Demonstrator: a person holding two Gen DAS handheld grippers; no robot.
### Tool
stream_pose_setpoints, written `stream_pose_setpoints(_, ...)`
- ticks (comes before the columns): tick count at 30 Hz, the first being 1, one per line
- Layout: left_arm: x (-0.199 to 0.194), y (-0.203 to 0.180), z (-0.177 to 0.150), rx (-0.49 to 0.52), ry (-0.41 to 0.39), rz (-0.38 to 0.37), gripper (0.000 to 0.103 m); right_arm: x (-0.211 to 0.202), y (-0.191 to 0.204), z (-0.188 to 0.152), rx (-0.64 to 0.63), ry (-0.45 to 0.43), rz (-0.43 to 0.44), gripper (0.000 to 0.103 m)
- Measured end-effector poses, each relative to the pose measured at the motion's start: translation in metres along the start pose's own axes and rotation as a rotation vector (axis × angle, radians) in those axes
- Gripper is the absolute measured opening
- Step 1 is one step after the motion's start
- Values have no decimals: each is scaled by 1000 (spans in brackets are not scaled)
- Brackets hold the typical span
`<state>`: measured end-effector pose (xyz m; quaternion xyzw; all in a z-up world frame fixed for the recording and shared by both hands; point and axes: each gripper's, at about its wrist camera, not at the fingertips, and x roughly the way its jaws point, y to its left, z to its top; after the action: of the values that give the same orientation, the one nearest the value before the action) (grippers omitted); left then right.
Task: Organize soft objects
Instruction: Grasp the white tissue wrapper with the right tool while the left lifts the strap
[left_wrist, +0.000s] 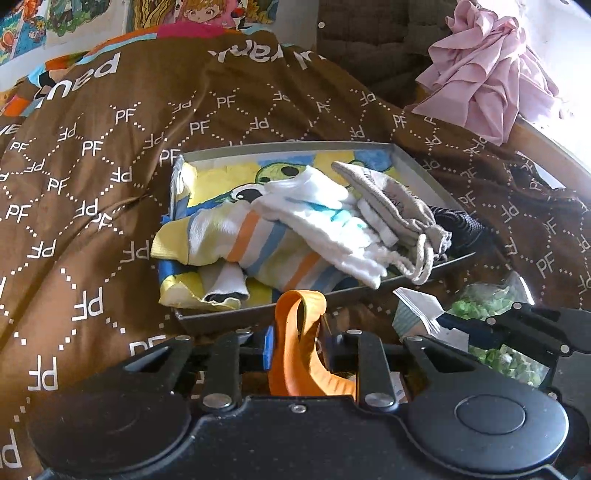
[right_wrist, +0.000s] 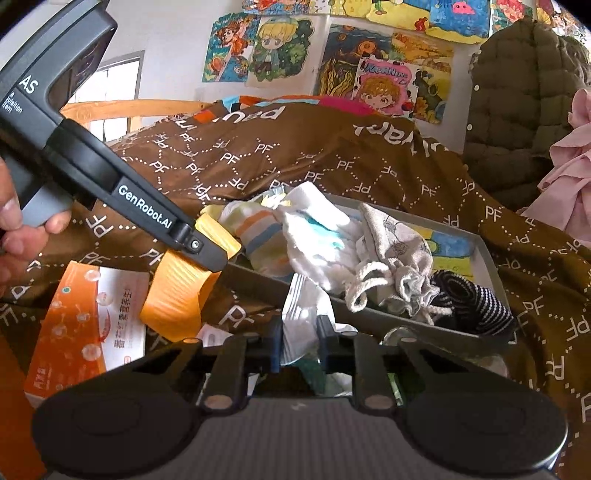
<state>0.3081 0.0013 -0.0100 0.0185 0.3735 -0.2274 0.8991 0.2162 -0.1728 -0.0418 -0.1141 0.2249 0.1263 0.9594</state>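
Left gripper (right_wrist: 192, 280) comes in from the upper left of the right wrist view, slanting down toward the near left corner of the tray, with the person's left hand (right_wrist: 22, 221) wrapped around its grey handle. Its fingers (left_wrist: 299, 350) are pressed together on a floppy orange ribbed strap (left_wrist: 295, 332), which loops up between them and hangs just outside the tray's near rim. Right gripper (right_wrist: 299, 347) sits low at the near edge, pointing at the tray, fingers pinching a white crinkly plastic packet (right_wrist: 303, 314) that stands roughly upright between them.

The shallow grey metal tray (left_wrist: 417, 166) lies on the bed with its long axis running left to right, and the soft stuff is piled inside it. A yellow sock with orange and blue stripes (left_wrist: 258, 243) lies slanted across the near left corner, cuff poking over the rim. A white sock with turquoise marks (left_wrist: 317, 221) lies on top of it, running toward the near right. A grey drawstring pouch (left_wrist: 395, 206) sits beside that, cords dangling over the near rim, and a black-and-white striped knit piece (right_wrist: 469, 302) is tucked in the right corner.

Everything's on a brown bedspread printed with white PF letters (left_wrist: 92, 184). A pink crumpled garment (left_wrist: 491, 74) is off at the far right, and cartoon drawings (right_wrist: 384, 74) cover the wall behind.
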Motion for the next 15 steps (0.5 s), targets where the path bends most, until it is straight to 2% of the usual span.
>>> stream_pose_setpoints(15, -13, -6, 7, -14, -46, -18, 26, -23, -7, 14, 16, -139, -28, 21)
